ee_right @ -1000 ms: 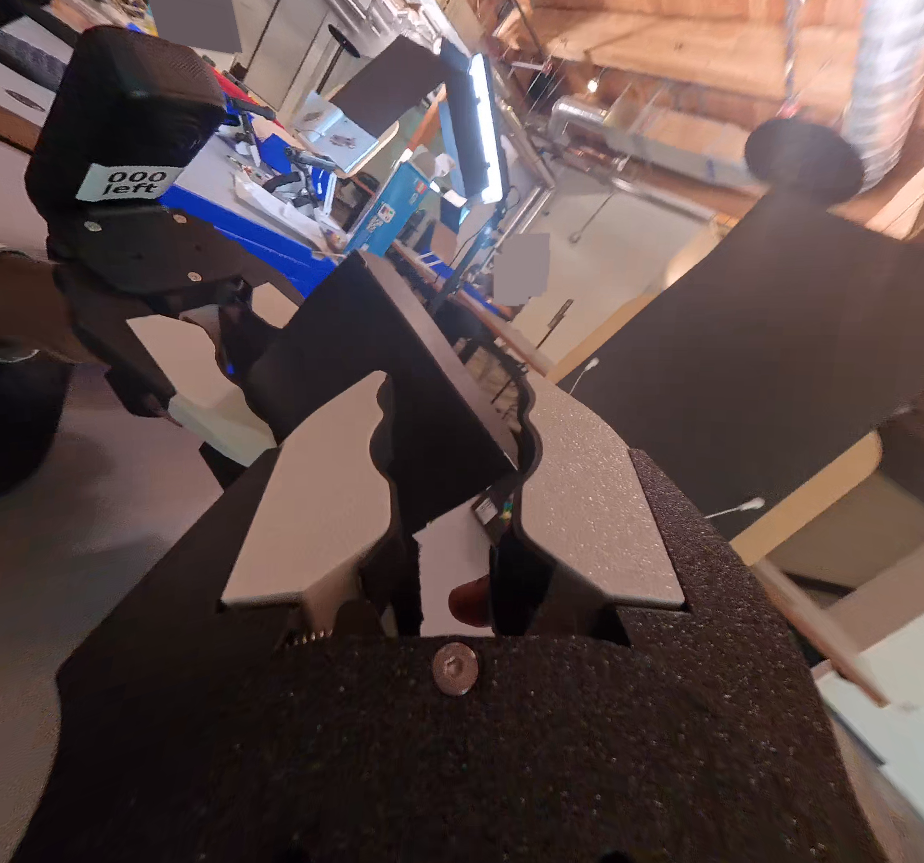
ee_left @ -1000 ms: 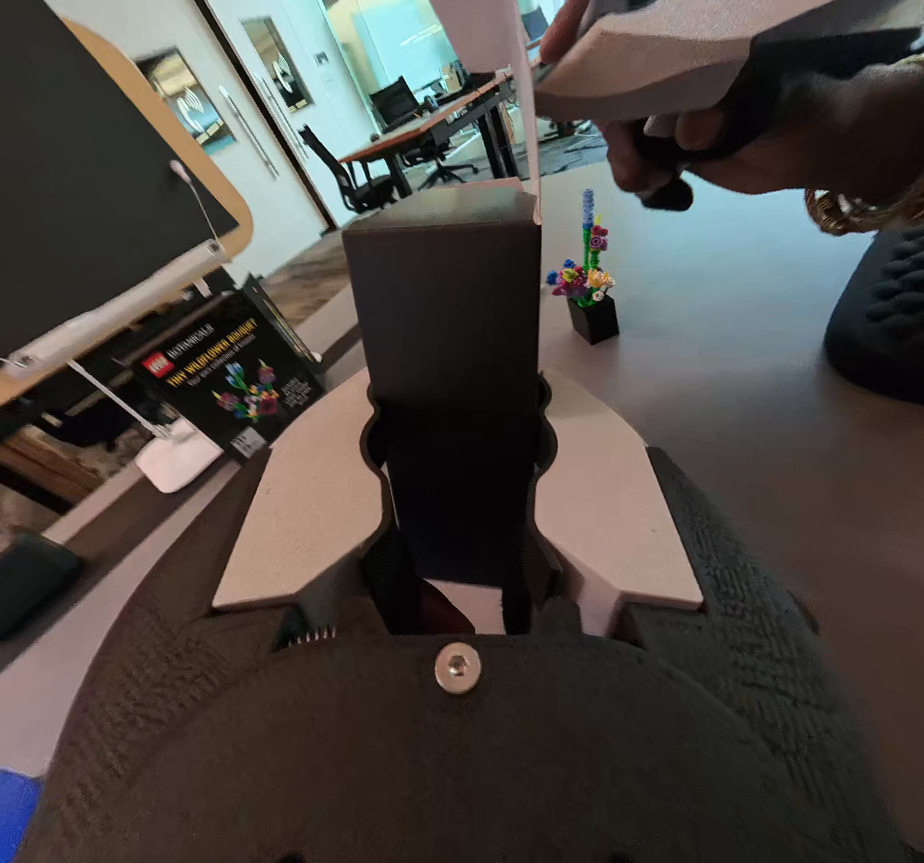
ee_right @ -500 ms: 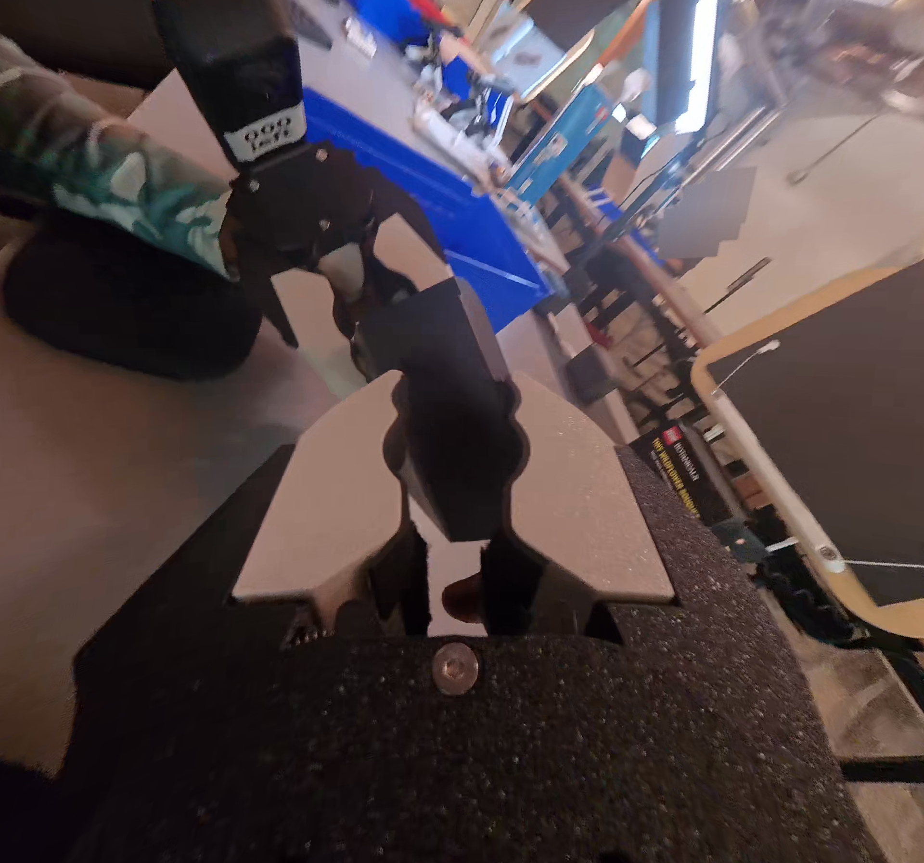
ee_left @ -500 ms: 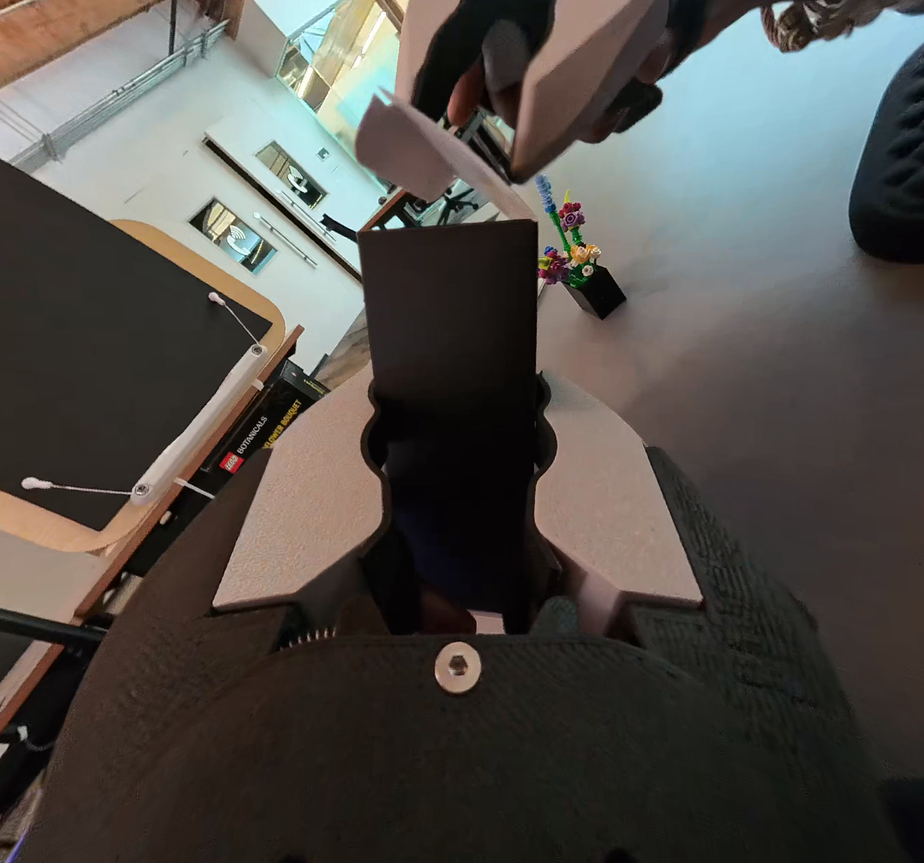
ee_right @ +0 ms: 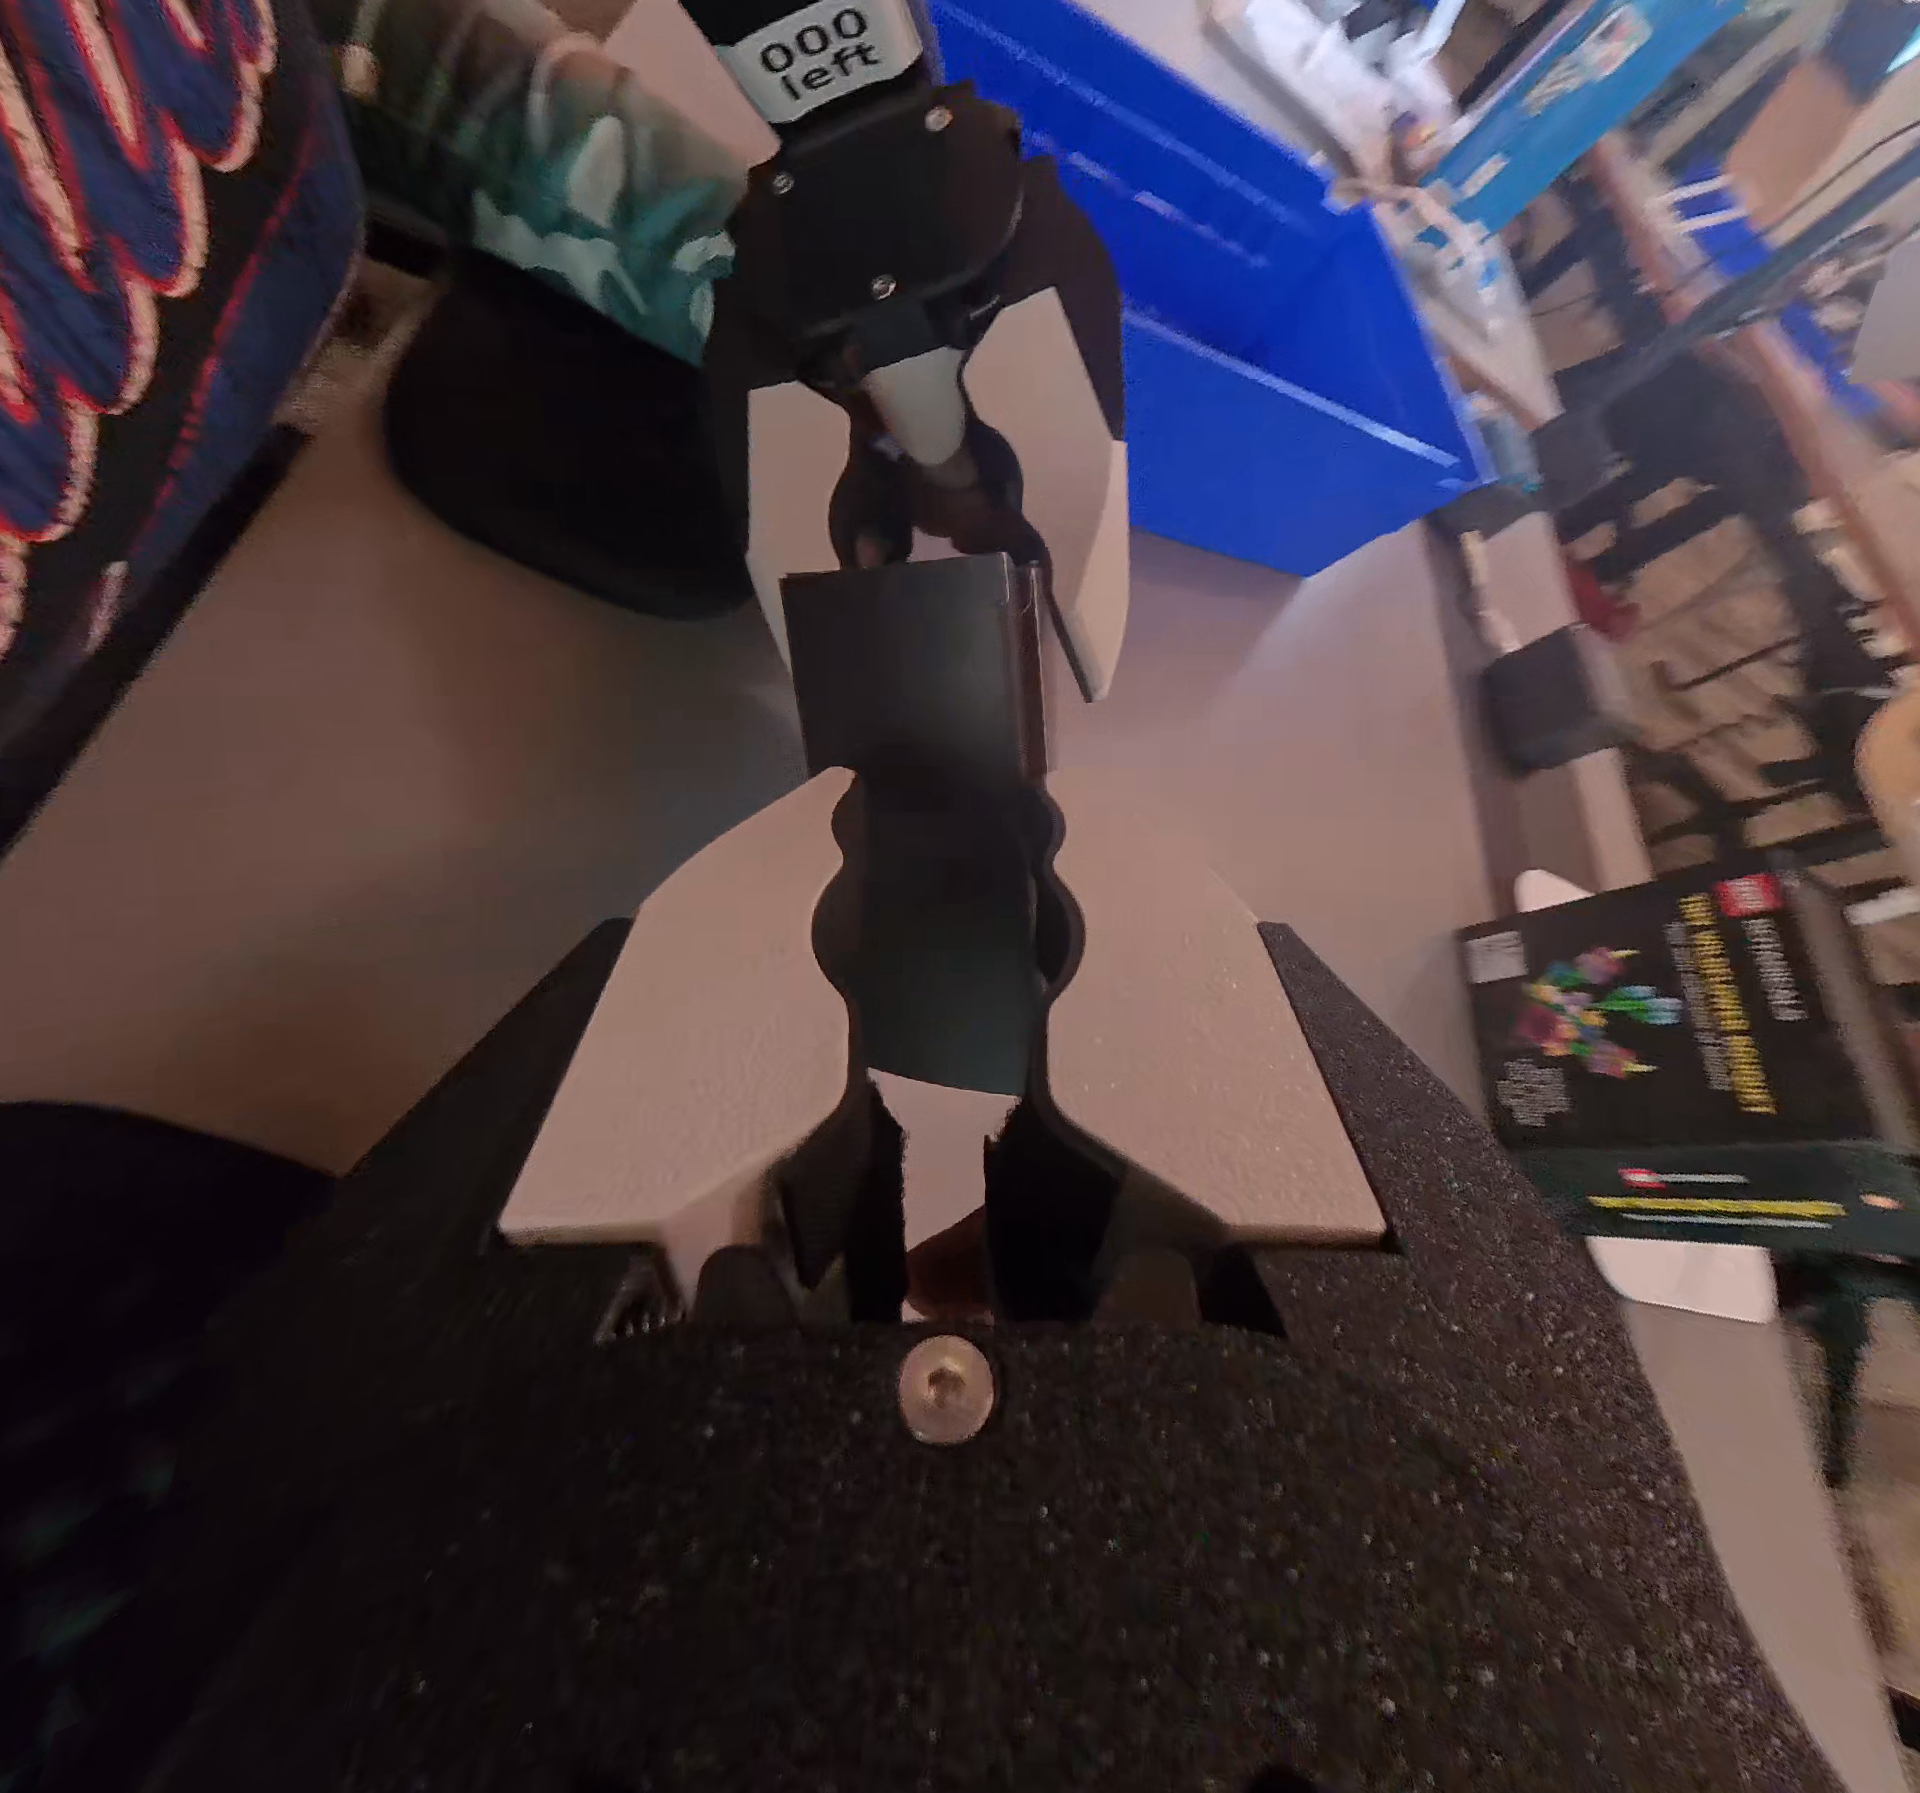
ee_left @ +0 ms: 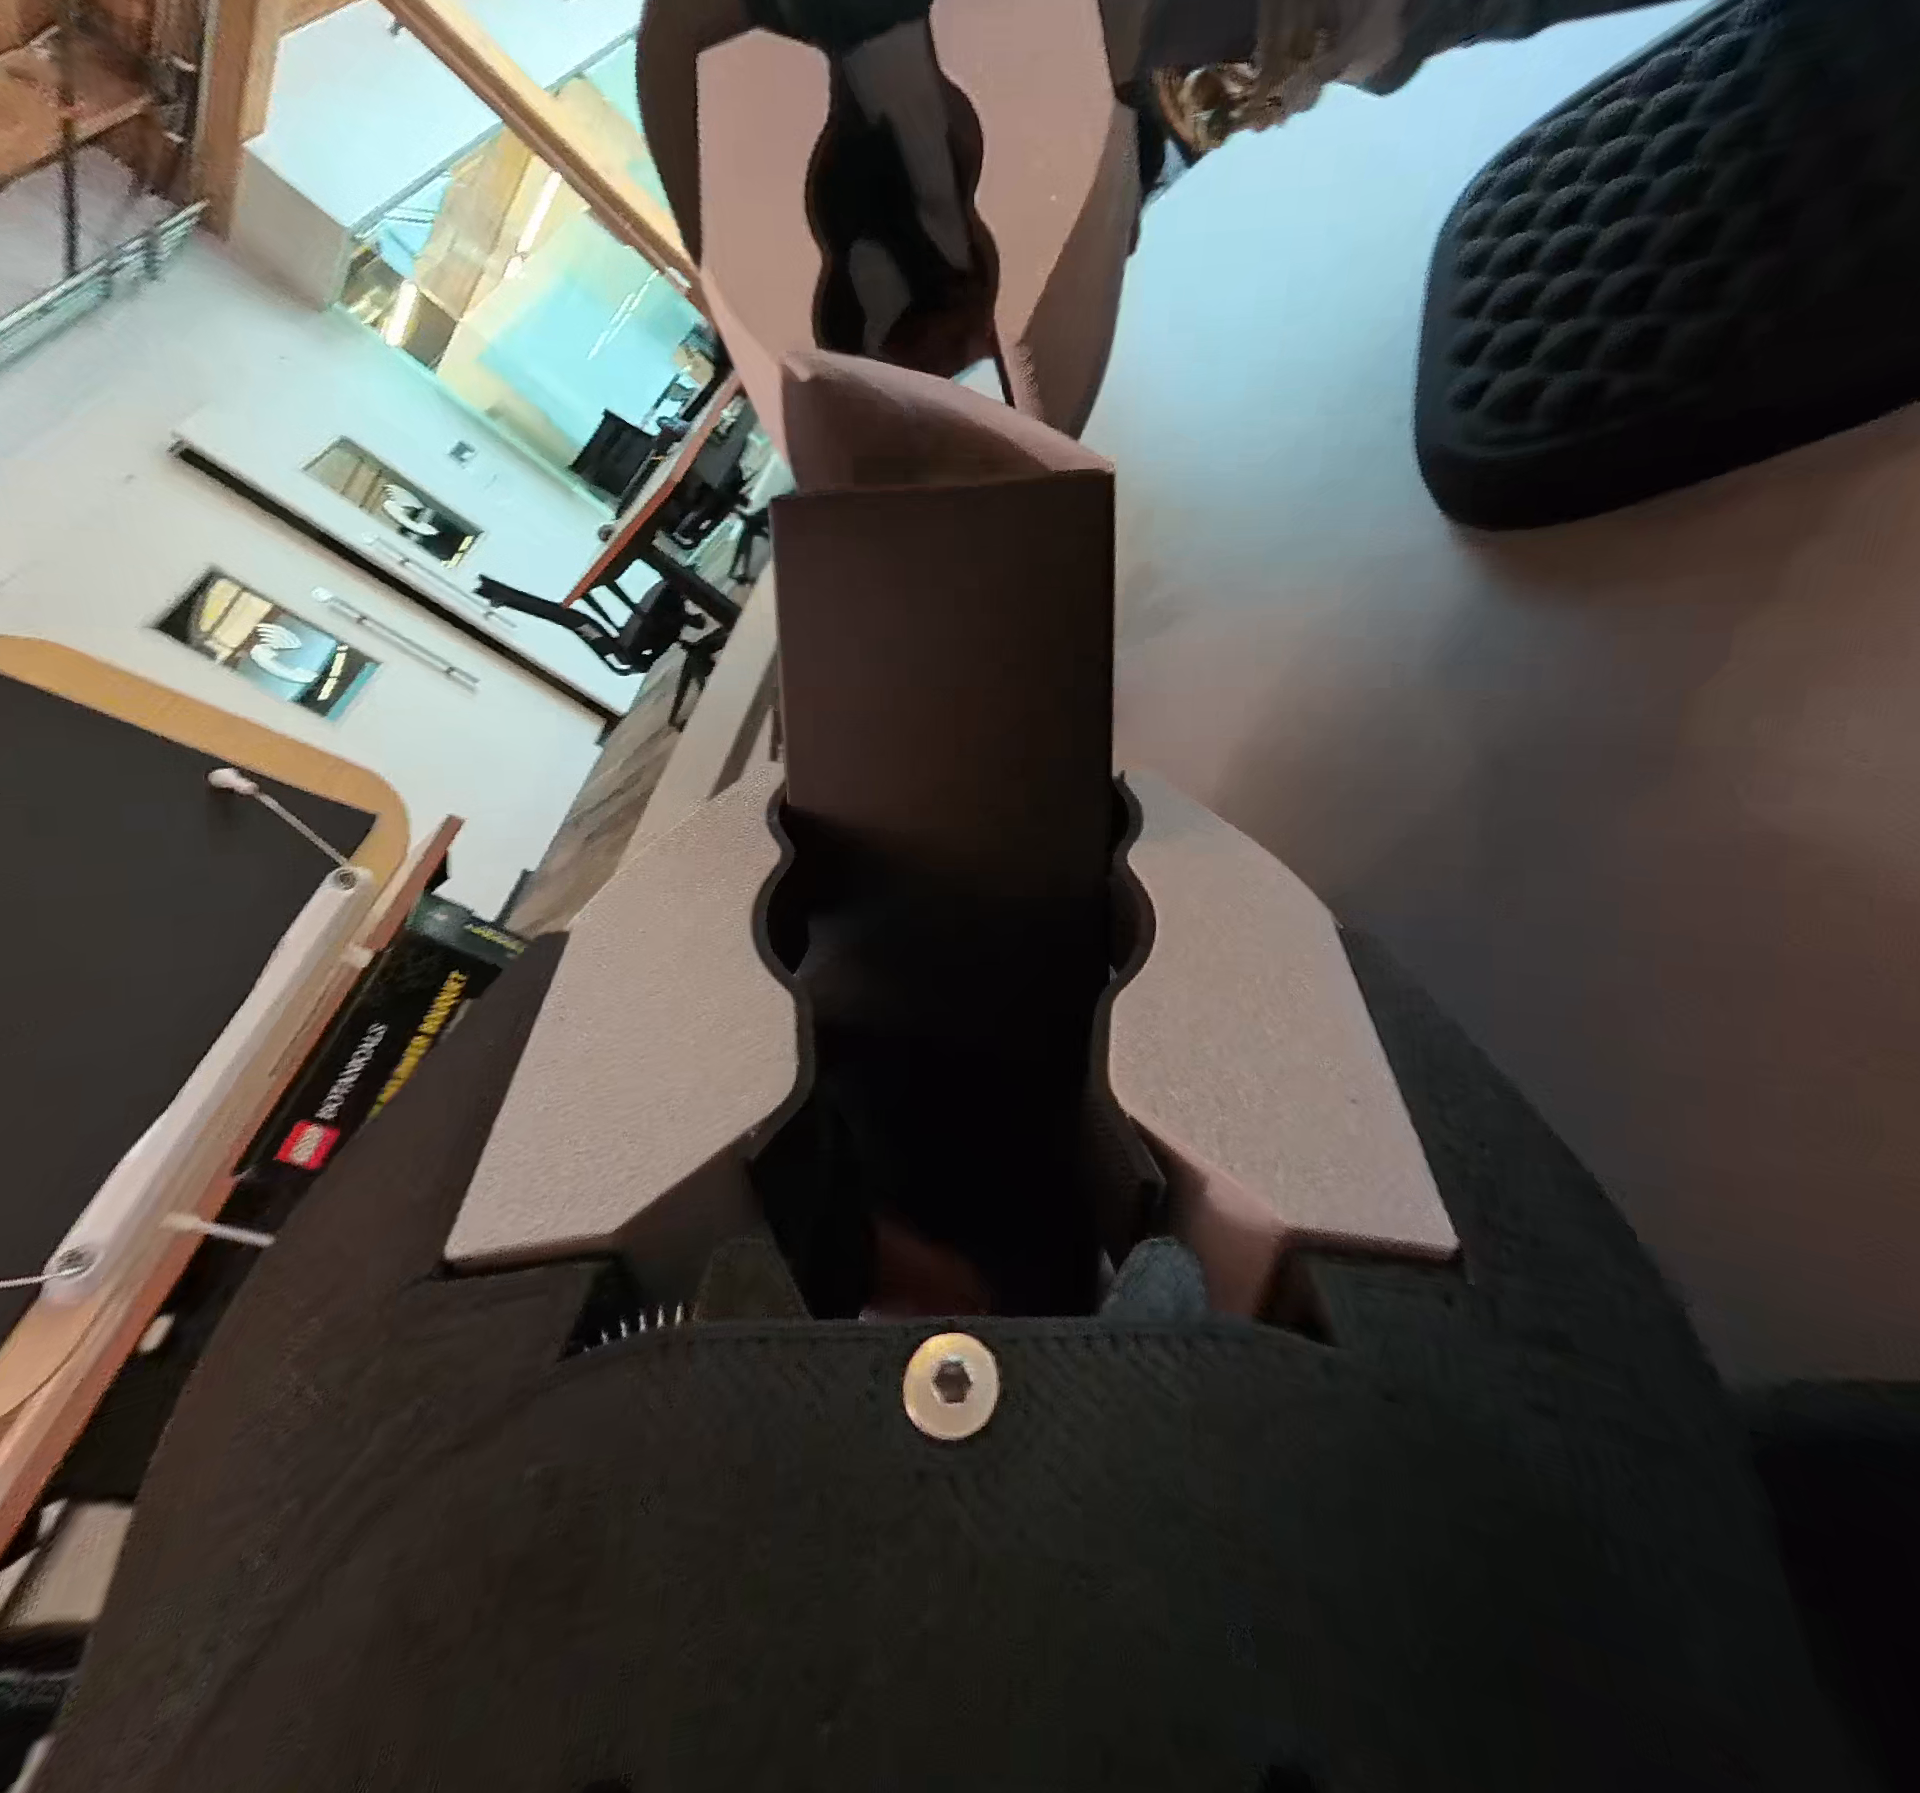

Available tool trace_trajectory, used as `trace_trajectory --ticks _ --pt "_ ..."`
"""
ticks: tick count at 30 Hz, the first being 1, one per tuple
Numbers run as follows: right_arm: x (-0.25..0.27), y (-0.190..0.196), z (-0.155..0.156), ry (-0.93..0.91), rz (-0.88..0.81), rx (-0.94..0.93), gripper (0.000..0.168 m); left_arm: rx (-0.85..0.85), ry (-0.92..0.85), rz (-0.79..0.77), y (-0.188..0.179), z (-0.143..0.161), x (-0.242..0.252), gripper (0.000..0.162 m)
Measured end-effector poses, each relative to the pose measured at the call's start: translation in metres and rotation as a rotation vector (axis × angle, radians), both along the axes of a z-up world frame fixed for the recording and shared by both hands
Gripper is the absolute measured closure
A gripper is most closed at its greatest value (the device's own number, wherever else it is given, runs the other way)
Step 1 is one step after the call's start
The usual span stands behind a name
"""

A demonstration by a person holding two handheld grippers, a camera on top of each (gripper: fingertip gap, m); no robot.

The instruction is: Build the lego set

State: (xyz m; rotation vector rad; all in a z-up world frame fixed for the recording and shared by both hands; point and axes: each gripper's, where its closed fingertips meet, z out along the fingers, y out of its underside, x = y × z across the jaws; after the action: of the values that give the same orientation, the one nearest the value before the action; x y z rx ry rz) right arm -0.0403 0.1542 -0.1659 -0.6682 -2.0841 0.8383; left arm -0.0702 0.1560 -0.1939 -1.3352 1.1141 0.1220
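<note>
Above the grey tabletop [ee_right: 312, 860], both tools grip one dark box [ee_left: 940, 663]: left tool [ee_left: 945, 912] and right tool [ee_right: 940, 891] each clamped on opposite ends.

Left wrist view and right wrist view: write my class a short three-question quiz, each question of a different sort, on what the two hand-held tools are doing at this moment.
1. True or false: the left tool is shut on the small black cardboard box.
2. In the right wrist view, the printed black lego set box lies: A) to the right of the right tool; B) between that tool's jaws; C) under the left tool.
3. Fill in: in the left wrist view, the far, open end of the small black box is met by the ____ tool.

Key: 1 true; 2 A; 3 right.
</note>
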Motion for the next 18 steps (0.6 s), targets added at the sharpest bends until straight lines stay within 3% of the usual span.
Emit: trace_trajectory --ticks 1,11,18 --pt "0.0015 -0.001 -0.0031 -0.04 0.012 -0.013 0.139 -0.016 -0.005 -0.013 -0.0013 -0.0024 0.0023 0.106" --pt "-0.0068 -0.0025 0.0021 -0.176 0.004 -0.06 0.142 -0.036 -0.072 -0.045 -0.0054 -0.0021 0.0005 0.107" --pt "-0.0061 -0.0004 0.0024 -0.27 -0.033 -0.276 0.149 -0.013 -0.061 -0.058 -0.0085 -0.0027 0.0022 0.106"
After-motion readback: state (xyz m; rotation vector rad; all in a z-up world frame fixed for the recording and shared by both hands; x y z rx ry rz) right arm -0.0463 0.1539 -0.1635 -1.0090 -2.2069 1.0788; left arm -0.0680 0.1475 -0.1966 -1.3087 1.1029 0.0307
